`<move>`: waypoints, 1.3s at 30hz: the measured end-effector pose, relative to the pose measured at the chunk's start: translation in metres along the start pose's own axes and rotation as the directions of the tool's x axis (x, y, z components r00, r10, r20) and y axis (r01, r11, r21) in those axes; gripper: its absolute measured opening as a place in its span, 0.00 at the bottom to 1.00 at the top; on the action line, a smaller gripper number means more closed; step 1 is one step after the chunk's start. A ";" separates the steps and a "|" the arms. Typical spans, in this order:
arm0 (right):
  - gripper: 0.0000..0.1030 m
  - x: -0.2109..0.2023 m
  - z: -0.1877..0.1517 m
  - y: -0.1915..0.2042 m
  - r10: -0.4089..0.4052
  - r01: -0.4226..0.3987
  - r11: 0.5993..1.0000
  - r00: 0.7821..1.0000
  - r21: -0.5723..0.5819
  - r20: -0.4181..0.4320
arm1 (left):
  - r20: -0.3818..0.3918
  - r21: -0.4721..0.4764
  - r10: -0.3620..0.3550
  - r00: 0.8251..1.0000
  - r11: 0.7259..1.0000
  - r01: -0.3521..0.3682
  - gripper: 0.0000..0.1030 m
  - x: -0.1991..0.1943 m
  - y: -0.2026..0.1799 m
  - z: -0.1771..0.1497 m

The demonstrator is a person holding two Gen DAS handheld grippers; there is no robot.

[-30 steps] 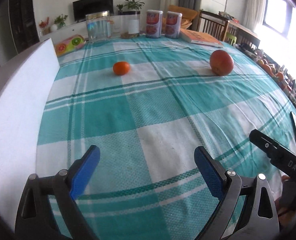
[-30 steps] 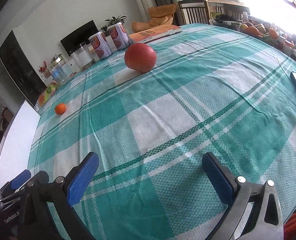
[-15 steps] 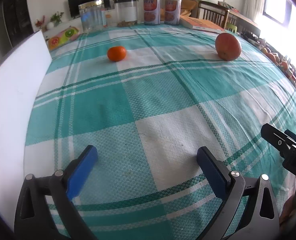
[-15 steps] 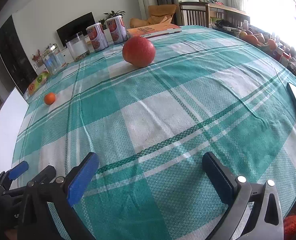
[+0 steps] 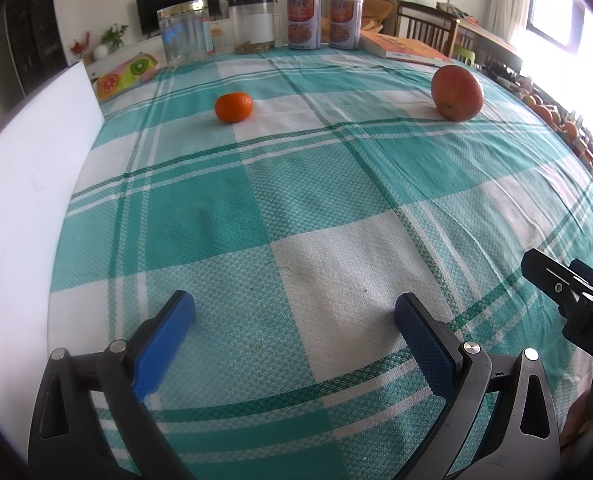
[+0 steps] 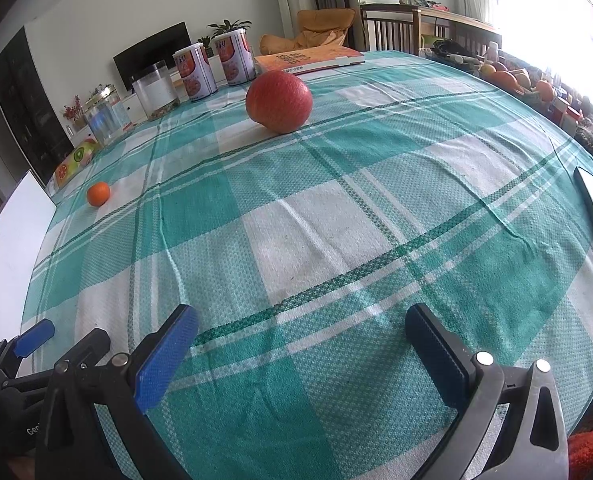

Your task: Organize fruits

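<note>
Fruits: a small mandarin [image 5: 233, 107] lies far left on the tabletop [image 5: 296, 208], and a large red-orange fruit [image 5: 456, 93] lies far right, well apart from it. Both rest on the green-and-white checked cloth, each on its own and touched by nothing. In the right wrist view the same pair appears again: the large fruit [image 6: 278, 101] far and near the middle, the mandarin [image 6: 98, 193] far to the left.

Left tongs [image 5: 295, 314]: blue pads spread wide apart, nothing between them, hanging over bare cloth on the near side. Right tongs [image 6: 302, 327]: likewise wide apart and holding nothing, above the near cloth; the left tool shows at the lower left edge of that view.

Surroundings: a white board [image 5: 24, 208] stands along the left edge; two tins [image 5: 323, 21], a jar [image 5: 184, 32], a book [image 5: 404, 46] and a fruit-print pouch [image 5: 126, 74] sit along the far edge. More fruit is heaped beyond the right edge [image 6: 508, 78], off the cloth.

Progress, as a judgement: nothing is yet gathered. Neither fruit is gripped or grouped, and no bowl or tray for them is plainly visible, so where they should go cannot be told. The whole job remains: each fruit has to be reached, clamped and set in its place. The large fruit looks close to the full spread of the pads and may roll if nudged.
</note>
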State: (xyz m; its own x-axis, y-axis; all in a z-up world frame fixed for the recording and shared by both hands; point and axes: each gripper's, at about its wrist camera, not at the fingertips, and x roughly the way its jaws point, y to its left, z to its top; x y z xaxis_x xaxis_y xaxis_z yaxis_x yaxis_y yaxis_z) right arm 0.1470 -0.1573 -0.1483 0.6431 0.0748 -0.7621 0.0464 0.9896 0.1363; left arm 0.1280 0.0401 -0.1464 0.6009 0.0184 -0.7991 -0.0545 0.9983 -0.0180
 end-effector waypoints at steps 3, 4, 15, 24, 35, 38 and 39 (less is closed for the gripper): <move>1.00 0.000 0.000 0.000 0.000 0.000 1.000 1.000 0.000 0.000 | -0.039 -0.032 -0.028 0.999 0.999 0.027 0.97 0.002 0.005 0.010; 1.00 0.000 0.000 0.000 -0.001 0.001 1.000 1.000 -0.001 -0.001 | -0.048 -0.081 -0.057 0.997 0.995 0.053 0.97 0.003 0.011 0.019; 1.00 0.001 -0.001 0.000 -0.003 0.003 1.000 1.000 -0.007 -0.005 | 0.007 -0.215 0.106 0.994 0.971 -0.102 0.83 0.075 0.052 0.123; 1.00 0.002 0.000 0.002 -0.010 0.009 1.000 1.000 -0.015 -0.009 | 0.058 -0.141 0.109 0.992 0.985 -0.100 0.33 0.082 0.053 0.127; 1.00 0.002 0.002 0.001 -0.001 0.001 1.000 1.000 -0.011 -0.008 | 0.007 -0.087 -0.055 0.998 0.995 0.055 0.33 0.009 -0.006 0.065; 1.00 0.002 0.001 0.001 -0.003 0.003 1.000 1.000 -0.011 -0.008 | -0.011 -0.006 -0.078 0.997 0.997 0.078 0.33 -0.006 -0.024 0.041; 1.00 0.002 0.001 0.001 -0.004 0.003 1.000 1.000 -0.012 -0.008 | -0.016 0.007 -0.084 0.996 0.996 0.084 0.33 -0.009 -0.026 0.034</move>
State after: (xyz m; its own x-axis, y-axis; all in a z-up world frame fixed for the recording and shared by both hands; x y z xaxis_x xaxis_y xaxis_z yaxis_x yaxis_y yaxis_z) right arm 0.1496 -0.1565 -0.1491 0.6364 0.0723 -0.7679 0.0394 0.9912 0.1260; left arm 0.1514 0.0155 -0.1184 0.5904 -0.0661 -0.8044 0.0018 0.9967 -0.0806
